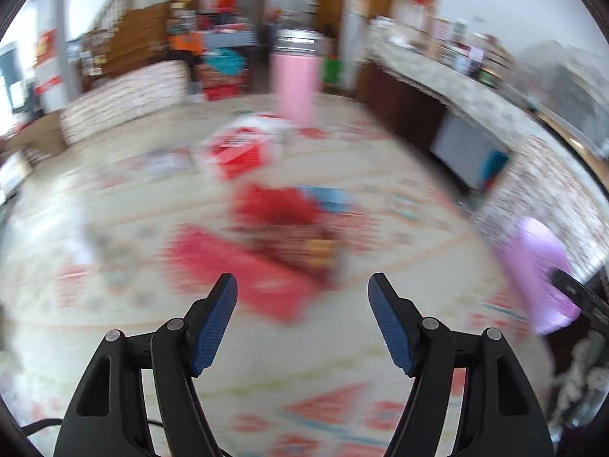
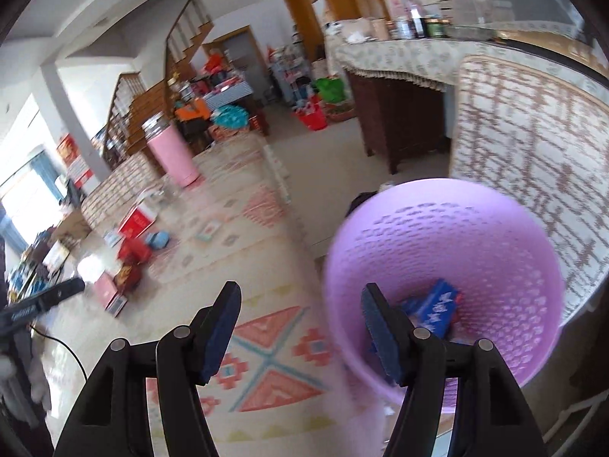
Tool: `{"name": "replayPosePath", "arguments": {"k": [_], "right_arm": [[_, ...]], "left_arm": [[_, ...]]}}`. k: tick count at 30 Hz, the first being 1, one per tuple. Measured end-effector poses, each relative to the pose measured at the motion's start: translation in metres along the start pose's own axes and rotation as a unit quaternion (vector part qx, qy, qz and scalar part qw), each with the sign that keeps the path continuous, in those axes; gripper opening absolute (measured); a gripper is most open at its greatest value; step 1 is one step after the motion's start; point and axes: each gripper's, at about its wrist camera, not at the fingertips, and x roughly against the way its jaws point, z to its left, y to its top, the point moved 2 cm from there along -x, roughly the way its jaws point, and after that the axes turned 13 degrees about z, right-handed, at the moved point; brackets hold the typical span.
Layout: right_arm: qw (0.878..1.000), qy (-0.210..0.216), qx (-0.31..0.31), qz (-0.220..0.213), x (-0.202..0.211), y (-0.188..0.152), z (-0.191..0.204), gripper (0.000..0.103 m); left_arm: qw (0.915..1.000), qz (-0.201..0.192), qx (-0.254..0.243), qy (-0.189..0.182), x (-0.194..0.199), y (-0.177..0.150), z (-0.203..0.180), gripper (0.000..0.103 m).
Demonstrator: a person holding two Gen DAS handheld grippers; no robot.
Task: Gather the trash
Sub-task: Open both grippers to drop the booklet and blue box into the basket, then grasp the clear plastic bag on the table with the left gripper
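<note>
A: Left gripper (image 1: pixel 302 297) first. Fingers?
B: Spread, nothing between them. View is motion-blurred. It points down at the rug (image 1: pixel 95 304).
A: Right gripper (image 2: pixel 300 304)?
B: Fingers spread too, empty. Right finger (image 2: pixel 375 318) sits in front of the near rim of the bin (image 2: pixel 495 236); cannot tell if it touches.
A: Bin details?
B: Purple, perforated wall, on the floor at the rug's right edge. A blue pack (image 2: pixel 437 306) lies inside at the bottom. In the left view the bin (image 1: pixel 533 266) shows only as a purple smear at the right.
A: Trash on the rug?
B: Just beyond the left gripper: a flat red box (image 1: pixel 243 270), blurred. Touching its far side, a red pile (image 1: pixel 281 209) with something blue (image 1: pixel 331 196) at its far right. Farther, a red and white box (image 1: pixel 243 148). In the right view the same cluster is well left of the bin: red boxes (image 2: pixel 133 251), a blue item (image 2: pixel 160 240).
A: Far end?
B: Pink canister (image 1: pixel 295 80) with a metal lid stands at the rug's far edge. Patterned sofa (image 2: pixel 533 144) behind the bin. Worktop (image 2: pixel 399 57) with a lace cloth and bottles beyond it. Stairs (image 2: pixel 152 95) far left.
</note>
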Motion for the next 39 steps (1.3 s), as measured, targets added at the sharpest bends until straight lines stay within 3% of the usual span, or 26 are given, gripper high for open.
{"name": "replayPosePath", "arguments": {"k": [3,6,14,19,27,32,33,36,37,39], "right_arm": [[0.999,0.012,0.029,0.014,-0.009,0.000,0.029,0.070],[0.997,0.035,0.059,0.034,-0.022,0.001,0.062,0.070],[0.979,0.109,0.139,0.098,-0.060,0.001,0.166,0.070],[0.967,0.115,0.196,0.120,-0.087,-0.001,0.222,0.070],[0.949,0.130,0.248,0.143,-0.124,0.007,0.279,0.070],[0.940,0.117,0.281,0.151,-0.154,0.014,0.311,0.070],[0.939,0.114,0.285,0.153,-0.158,0.015,0.315,0.070],[0.936,0.101,0.299,0.157,-0.175,0.018,0.329,0.070],[0.935,0.095,0.303,0.159,-0.183,0.019,0.333,0.070],[0.934,0.092,0.305,0.165,-0.193,0.021,0.338,0.070]], "left_arm": [[0.9977,-0.007,0.050,0.045,0.004,0.001,0.058,0.070],[0.9931,-0.012,0.098,0.063,0.004,0.006,0.105,0.070],[0.9753,0.016,0.213,0.056,-0.034,0.028,0.203,0.070],[0.9722,0.022,0.221,0.075,-0.051,0.032,0.221,0.070],[0.9730,0.052,0.222,0.037,-0.079,0.025,0.236,0.070],[0.9769,0.065,0.203,0.021,-0.086,0.022,0.235,0.070],[0.9775,0.066,0.200,0.017,-0.086,0.022,0.234,0.065],[0.9784,0.068,0.195,0.006,-0.084,0.020,0.232,0.036],[0.9781,0.070,0.196,-0.004,-0.083,0.020,0.232,0.030],[0.9768,0.069,0.202,-0.016,-0.082,0.019,0.234,0.030]]}}
